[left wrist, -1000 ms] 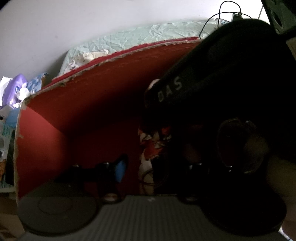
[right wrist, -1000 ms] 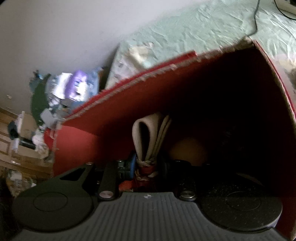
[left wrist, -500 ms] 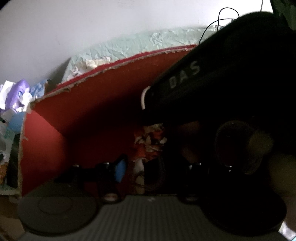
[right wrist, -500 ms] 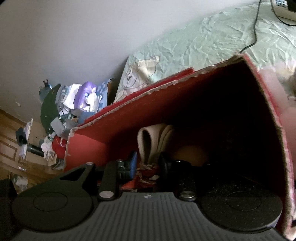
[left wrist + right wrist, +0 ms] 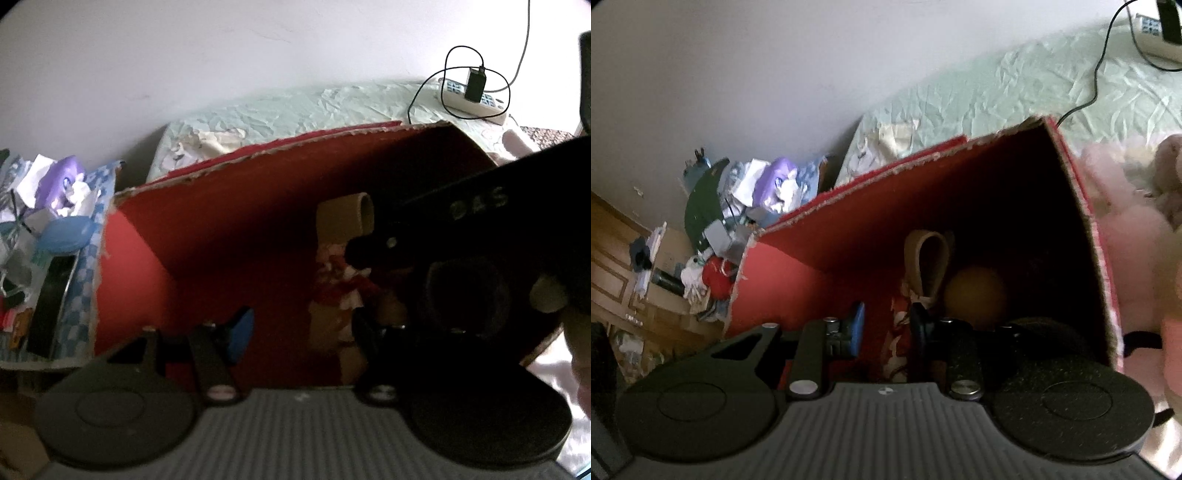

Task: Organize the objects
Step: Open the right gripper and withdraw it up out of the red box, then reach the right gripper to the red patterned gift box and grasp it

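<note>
Both grippers pointed down into the red cardboard box (image 5: 849, 266), which sat on a pale green bedspread (image 5: 1015, 96).

R gripper (image 5: 890, 325): fingers partly apart, blue pad (image 5: 857, 325) on the one side, dark finger (image 5: 919, 328) on the other. Between them sat a red-and-white patterned item (image 5: 897, 332) w/ a beige strap loop (image 5: 925, 262) sticking up from it. Pads looked to be against the item, but the box interior was dark, so a firm pinch couldn't be told for sure.

L gripper (image 5: 303, 332): fingers spread wider, blue pad (image 5: 240, 332) well clear of the same patterned item (image 5: 340, 291). Its other finger (image 5: 364, 328) was near or against that item; contact not clear. Nothing seen clamped.

R gripper's black body (image 5: 480, 206) crossed the L view from the upper right, a hand (image 5: 546, 295) partly visible behind it.

Inside the box, beside the strap: a round tan ball (image 5: 975, 295) & a dark rounded object (image 5: 1041, 332), too shadowed to ID.

Outside: pile of clutter (image 5: 750, 206) past the box's far corner; power strip w/ charger & cable (image 5: 474, 92) on the bed; pink plush (image 5: 1137, 229) just beside the box's right wall.
</note>
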The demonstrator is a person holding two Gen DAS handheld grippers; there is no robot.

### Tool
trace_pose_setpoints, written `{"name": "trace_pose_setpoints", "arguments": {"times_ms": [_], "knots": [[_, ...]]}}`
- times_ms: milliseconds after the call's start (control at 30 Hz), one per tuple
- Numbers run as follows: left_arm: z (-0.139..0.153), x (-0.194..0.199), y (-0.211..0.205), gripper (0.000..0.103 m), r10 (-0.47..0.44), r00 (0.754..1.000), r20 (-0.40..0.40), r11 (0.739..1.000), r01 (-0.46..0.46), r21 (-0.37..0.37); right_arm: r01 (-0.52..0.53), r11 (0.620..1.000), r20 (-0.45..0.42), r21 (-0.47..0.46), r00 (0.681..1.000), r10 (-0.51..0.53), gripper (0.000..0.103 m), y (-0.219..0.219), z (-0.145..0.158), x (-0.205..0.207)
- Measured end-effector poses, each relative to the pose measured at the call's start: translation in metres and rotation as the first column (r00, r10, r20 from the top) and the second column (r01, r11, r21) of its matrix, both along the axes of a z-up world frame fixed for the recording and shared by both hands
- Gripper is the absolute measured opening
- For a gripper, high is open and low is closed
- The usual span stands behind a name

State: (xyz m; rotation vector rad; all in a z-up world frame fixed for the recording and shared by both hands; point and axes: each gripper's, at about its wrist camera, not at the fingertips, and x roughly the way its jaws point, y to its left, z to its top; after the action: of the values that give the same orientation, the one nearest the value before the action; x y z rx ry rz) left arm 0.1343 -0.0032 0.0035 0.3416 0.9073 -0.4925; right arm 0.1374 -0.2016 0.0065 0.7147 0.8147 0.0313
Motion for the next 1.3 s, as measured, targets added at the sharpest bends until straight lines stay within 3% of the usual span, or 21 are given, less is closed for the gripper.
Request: {"name": "trace_pose_setpoints", "arguments": {"times_ms": [300, 467, 533, 633, 700, 800, 933, 1100, 1200, 1300], "knots": [[0.001, -0.008, 0.018, 0.064, 0.052, 0.998, -0.035, 0.997, -0.054, -0.046, 0.051, 0.996, -0.004, -0.069, 0.999, -0.051, 0.029, -0.001, 0.008, 0.019], [0.004, -0.01, 0.023, 0.064, 0.069, 0.997, -0.041, 0.996, -0.071, -0.056, 0.002, 0.997, -0.101, -0.077, 0.995, -0.01, 0.016, 0.0, -0.003, 0.048], [0.005, -0.012, 0.025, 0.064, 0.073, 0.997, -0.039, 0.995, -0.075, -0.061, -0.039, 0.998, -0.079, -0.052, 0.996, 0.035, 0.009, 0.003, -0.005, 0.05], [0.007, -0.013, 0.026, 0.066, 0.078, 0.996, -0.036, 0.995, -0.08, -0.066, -0.108, 0.992, -0.06, 0.072, 0.992, 0.112, 0.005, 0.004, -0.013, 0.051], [0.008, -0.012, 0.027, 0.067, 0.081, 0.996, -0.035, 0.994, -0.083, -0.069, -0.079, 0.996, -0.081, 0.028, 0.993, 0.081, 0.006, 0.006, -0.015, 0.047], [0.008, -0.011, 0.027, 0.067, 0.087, 0.996, -0.036, 0.994, -0.09, -0.07, -0.067, 0.996, -0.074, 0.052, 0.995, 0.071, 0.01, 0.002, -0.015, 0.037], [0.009, -0.011, 0.027, 0.067, 0.088, 0.995, -0.04, 0.994, -0.09, -0.068, -0.073, 0.996, 0.039, 0.056, 0.997, 0.07, 0.018, -0.002, -0.002, 0.013], [0.011, -0.013, 0.025, 0.067, 0.067, 0.997, -0.041, 0.995, -0.07, -0.074, -0.058, 0.988, 0.217, -0.144, 0.972, 0.089, 0.021, 0.006, 0.028, -0.031], [0.017, -0.02, 0.024, 0.067, 0.045, 0.999, -0.028, 0.995, -0.048, -0.085, -0.028, 0.972, 0.271, -0.233, 0.958, 0.093, 0.03, 0.01, 0.038, -0.056], [0.027, -0.031, 0.026, 0.067, 0.025, 1.0, -0.01, 0.994, -0.026, -0.102, -0.008, 0.979, 0.292, -0.205, 0.954, 0.069, 0.034, 0.001, 0.042, -0.079]]}}
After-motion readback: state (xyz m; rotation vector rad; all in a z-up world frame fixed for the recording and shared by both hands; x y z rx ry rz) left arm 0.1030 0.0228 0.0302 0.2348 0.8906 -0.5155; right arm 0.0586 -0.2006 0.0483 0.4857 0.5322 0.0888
